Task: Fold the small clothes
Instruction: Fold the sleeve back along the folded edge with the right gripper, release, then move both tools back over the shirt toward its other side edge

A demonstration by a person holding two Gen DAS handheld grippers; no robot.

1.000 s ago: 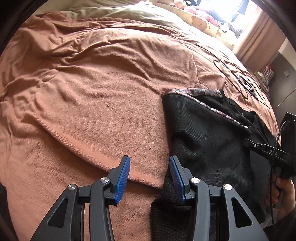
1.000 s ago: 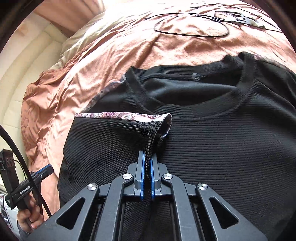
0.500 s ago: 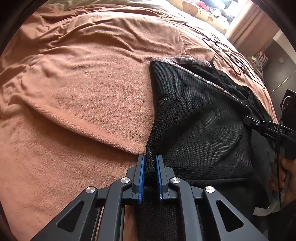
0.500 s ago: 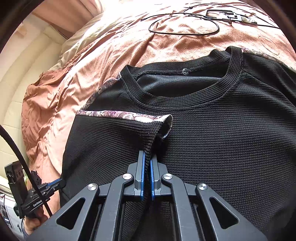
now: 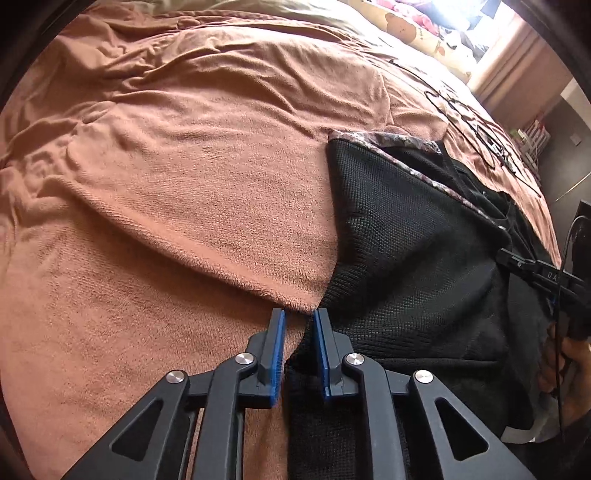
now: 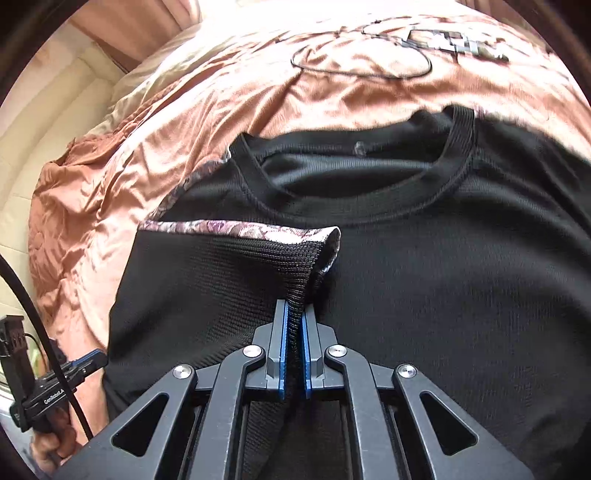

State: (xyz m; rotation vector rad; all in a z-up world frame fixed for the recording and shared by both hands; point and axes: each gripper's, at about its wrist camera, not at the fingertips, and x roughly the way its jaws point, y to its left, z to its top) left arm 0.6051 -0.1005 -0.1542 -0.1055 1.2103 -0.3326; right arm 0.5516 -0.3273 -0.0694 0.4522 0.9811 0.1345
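A black knit top (image 6: 443, 277) with floral trim (image 6: 229, 227) lies on the brown blanket (image 5: 184, 184), neck hole away from me. My right gripper (image 6: 294, 306) pinches a raised fold of its trimmed sleeve; the knit fills the narrow gap between the blue pads, and the jaws are starting to open. My left gripper (image 5: 298, 314) sits at the top's (image 5: 406, 258) left edge near the hem. Its jaws are opening, with the black edge loose between the pads, close to the right one. Each view shows the other gripper at its margin.
A black cable (image 6: 362, 62) loops on the blanket beyond the collar. Pillows and a patterned cushion (image 5: 413, 29) lie at the bed's far end. Open blanket spreads left of the garment. A hand (image 5: 565, 354) grips the right tool's handle at the bed's edge.
The left gripper's jaws went from wide to closed on the top's edge, and now stand slightly apart again. The right gripper stayed on the sleeve fold, its pads a little further apart.
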